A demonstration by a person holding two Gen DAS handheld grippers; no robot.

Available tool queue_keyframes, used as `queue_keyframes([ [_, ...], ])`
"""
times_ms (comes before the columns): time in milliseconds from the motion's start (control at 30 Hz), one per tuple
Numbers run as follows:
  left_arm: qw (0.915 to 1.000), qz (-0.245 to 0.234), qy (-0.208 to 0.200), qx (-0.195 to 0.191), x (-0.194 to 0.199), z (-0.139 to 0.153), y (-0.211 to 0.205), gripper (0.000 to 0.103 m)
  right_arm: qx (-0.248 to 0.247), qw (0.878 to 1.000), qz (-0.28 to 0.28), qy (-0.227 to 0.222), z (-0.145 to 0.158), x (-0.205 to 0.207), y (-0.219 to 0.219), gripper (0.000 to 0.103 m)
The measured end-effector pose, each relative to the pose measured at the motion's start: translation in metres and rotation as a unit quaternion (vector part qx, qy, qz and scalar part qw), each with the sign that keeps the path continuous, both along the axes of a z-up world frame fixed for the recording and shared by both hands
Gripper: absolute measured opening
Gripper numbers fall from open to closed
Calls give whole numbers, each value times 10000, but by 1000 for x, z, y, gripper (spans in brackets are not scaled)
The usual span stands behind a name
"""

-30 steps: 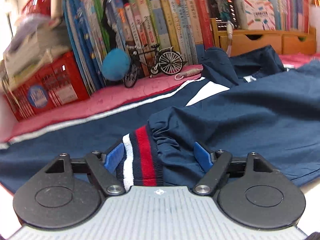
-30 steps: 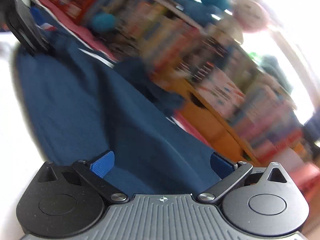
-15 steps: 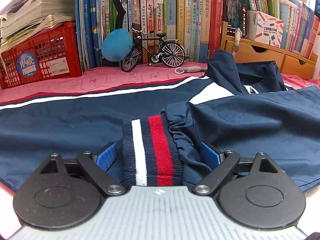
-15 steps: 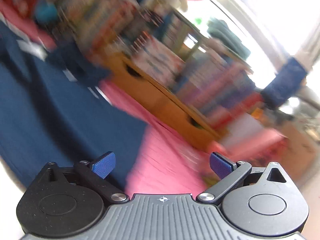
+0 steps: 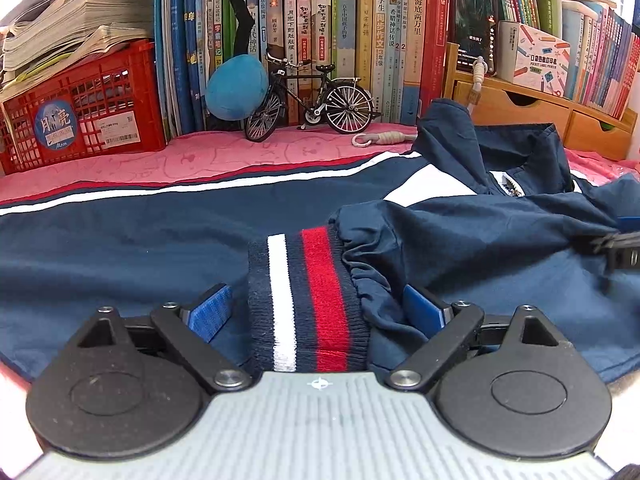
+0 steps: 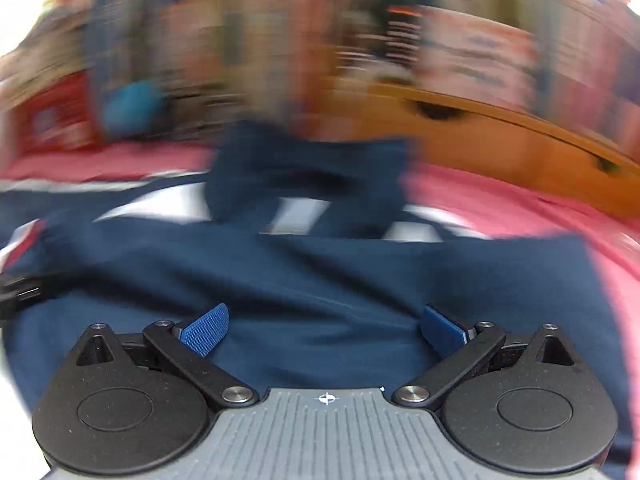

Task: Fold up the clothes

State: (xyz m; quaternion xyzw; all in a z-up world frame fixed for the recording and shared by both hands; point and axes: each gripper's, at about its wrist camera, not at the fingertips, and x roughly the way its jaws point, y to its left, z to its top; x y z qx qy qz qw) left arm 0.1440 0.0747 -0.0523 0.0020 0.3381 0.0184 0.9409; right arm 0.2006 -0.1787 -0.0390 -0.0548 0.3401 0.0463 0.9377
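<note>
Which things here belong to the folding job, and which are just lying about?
Job:
- navy jacket
- its striped cuff, lying between the opening left tongs, pads clear of it
- right tongs, open over the jacket

Lying about:
- model bicycle
- red crate
- blue ball
- books

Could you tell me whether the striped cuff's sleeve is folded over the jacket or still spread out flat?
Folded over: the striped cuff lies on top of the navy jacket body, between the opening left gripper pads.

Pink cloth (image 5: 168, 160) covers desk. Upright books (image 5: 360, 32) line back; red crate (image 5: 92, 108) left, wooden drawer unit (image 5: 532, 116) right. Bright, even light.
</note>
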Motion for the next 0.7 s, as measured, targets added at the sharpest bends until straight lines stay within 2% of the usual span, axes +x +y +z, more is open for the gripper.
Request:
queue_keyframes([
  [67, 10000, -21, 11, 3, 0, 0, 0, 98, -283, 9985, -459, -109, 0, 8, -35, 102],
  [167, 10000, -43, 27, 14, 1, -1, -1, 100, -371, 9901, -1354, -59, 3, 21, -84, 103],
  [300, 10000, -38, 27, 18, 0, -1, -2, 100, -337, 9756, -2167, 125, 19, 23, -117, 103],
  [333, 10000, -37, 28, 19, 0, -1, -2, 100, -415, 9757, -2150, -20, 26, 17, -116, 102],
  [400, 10000, -33, 27, 24, 0, -2, -3, 100, -330, 9876, -1411, -612, 43, -10, -99, 103],
  [467, 10000, -38, 27, 26, 0, -2, -3, 100, 14, 9952, -386, -903, 55, -39, -81, 103],
  [533, 10000, -46, 28, 27, 0, -2, -2, 100, 136, 9944, 566, -882, 58, -60, -65, 103],
  [600, 10000, -47, 28, 28, 0, -2, -2, 100, -49, 9871, 1388, -798, 52, -77, -46, 103],
  [700, 10000, -48, 28, 32, 1, -1, -3, 100, -456, 9814, 1789, -530, 32, -86, -22, 103],
])
